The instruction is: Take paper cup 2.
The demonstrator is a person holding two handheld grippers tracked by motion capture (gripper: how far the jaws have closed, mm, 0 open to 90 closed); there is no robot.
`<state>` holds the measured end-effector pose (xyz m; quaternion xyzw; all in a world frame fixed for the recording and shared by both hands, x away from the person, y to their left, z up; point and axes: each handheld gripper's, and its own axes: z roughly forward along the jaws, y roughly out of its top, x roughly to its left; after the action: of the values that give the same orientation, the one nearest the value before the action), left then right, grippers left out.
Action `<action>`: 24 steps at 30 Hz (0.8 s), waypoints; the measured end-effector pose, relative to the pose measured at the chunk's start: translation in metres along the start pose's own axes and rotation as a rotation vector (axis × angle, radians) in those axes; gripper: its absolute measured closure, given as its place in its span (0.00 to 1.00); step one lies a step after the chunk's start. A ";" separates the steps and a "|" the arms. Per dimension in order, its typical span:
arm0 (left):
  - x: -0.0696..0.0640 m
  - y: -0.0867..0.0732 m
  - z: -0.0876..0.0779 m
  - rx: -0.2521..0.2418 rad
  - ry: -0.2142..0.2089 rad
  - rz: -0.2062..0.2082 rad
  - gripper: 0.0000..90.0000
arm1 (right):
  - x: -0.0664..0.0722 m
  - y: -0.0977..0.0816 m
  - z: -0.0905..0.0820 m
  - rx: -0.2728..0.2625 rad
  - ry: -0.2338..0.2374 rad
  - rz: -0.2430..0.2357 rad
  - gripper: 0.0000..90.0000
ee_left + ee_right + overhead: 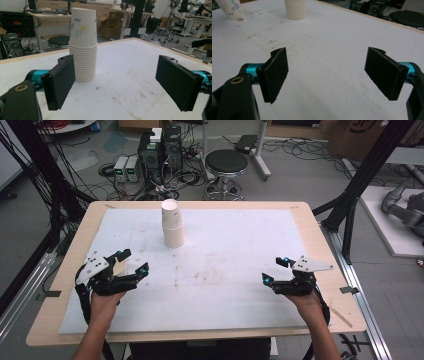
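Wide flat white surface (240, 285), matte, lightly scuffed. Tall stack of ribbed paper cups (173, 224) upright near far middle, rims down, long axis vertical, flower print on top cup. Left gripper (133, 261) and right gripper (274, 270): black jaws wide, empty.

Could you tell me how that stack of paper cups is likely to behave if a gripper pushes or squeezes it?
The stack of paper cups is tall and narrow, so a high push would probably tip it. Thin paper likely feels light and may crumple. The top cup sits proud and could lift off alone.
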<state>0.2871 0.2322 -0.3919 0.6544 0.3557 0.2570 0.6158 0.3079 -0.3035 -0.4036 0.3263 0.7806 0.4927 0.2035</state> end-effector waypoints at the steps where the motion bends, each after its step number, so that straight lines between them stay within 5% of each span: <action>1: 0.000 0.002 0.003 0.000 0.000 -0.003 0.18 | 0.000 0.000 0.000 0.001 0.001 0.000 0.22; 17: 0.018 0.050 0.068 0.082 0.003 0.024 0.18 | -0.002 -0.001 -0.001 -0.004 0.010 0.013 0.22; 24: 0.027 0.066 0.096 0.107 0.037 0.016 0.18 | -0.001 0.000 -0.002 -0.010 0.017 0.021 0.22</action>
<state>0.3878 0.1943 -0.3401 0.6846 0.3748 0.2545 0.5710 0.3071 -0.3057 -0.4026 0.3291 0.7763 0.5016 0.1933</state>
